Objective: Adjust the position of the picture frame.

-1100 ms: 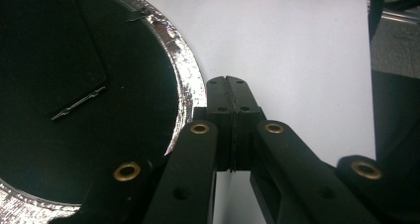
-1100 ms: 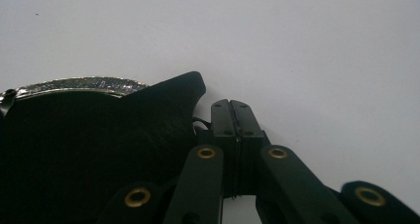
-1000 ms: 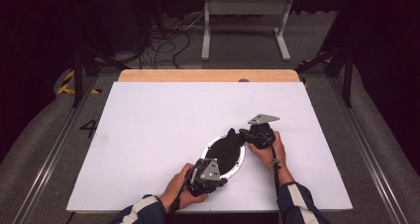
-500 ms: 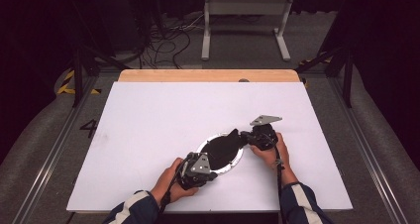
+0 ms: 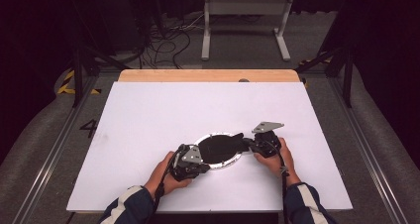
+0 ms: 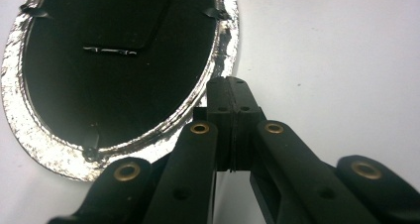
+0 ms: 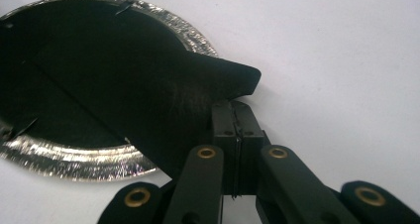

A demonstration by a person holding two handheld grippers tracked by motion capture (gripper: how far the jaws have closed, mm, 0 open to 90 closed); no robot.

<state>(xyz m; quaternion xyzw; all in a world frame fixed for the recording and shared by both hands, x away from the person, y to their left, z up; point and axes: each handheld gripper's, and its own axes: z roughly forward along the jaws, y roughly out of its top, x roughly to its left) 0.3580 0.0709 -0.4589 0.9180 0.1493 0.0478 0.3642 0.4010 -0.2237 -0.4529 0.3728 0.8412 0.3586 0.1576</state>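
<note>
A round foil-rimmed dish [image 5: 218, 149] with a black inside is sitting on the white table [image 5: 148, 120], toward the 6 o'clock edge. The dish's silver rim is being pinched at about 8 o'clock by the left gripper [image 6: 229, 92], jaws pressed together. A black flap [image 7: 198, 90] is being held at the dish's 3 o'clock side by the right gripper [image 7: 236, 116], jaws clamped on it.

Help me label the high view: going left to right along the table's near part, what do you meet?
Person's left hand → left gripper → silver-rimmed round frame with the black sheet over it → right gripper → person's right hand.
</note>
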